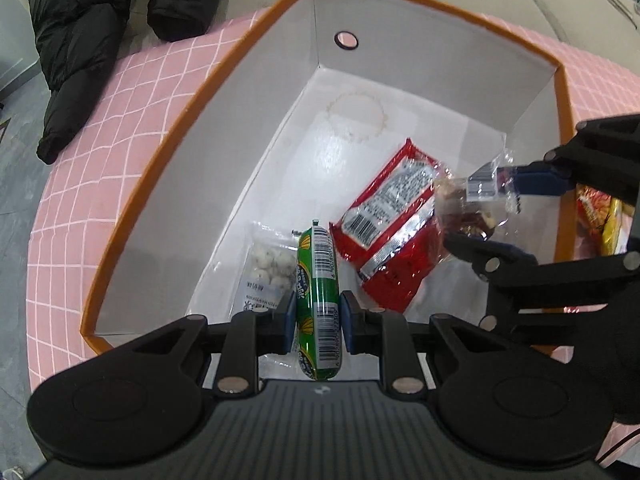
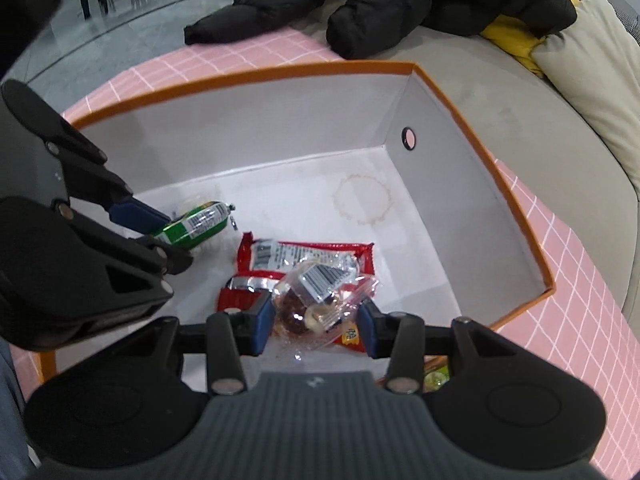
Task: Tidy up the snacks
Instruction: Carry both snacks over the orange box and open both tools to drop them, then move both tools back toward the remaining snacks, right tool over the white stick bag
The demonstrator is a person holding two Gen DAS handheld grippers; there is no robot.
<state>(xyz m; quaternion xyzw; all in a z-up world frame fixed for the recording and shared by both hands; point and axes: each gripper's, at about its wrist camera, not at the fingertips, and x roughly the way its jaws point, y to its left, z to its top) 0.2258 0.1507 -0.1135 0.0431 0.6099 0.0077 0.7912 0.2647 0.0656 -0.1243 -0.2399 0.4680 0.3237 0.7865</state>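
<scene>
The left gripper [image 1: 318,316] has its jaws closed on a green sausage stick [image 1: 318,280], held low over the near corner of the orange-rimmed box [image 1: 120,216], likely so it can drop in beside the other snacks. The right gripper [image 2: 316,322] has its jaws wide around a clear date packet [image 2: 316,300], which rests on the red packet [image 1: 384,224] at the box's 4 o'clock. Only the left view shows the white candy bag [image 1: 266,270] and more snacks [image 1: 600,216] outside at 3 o'clock.
</scene>
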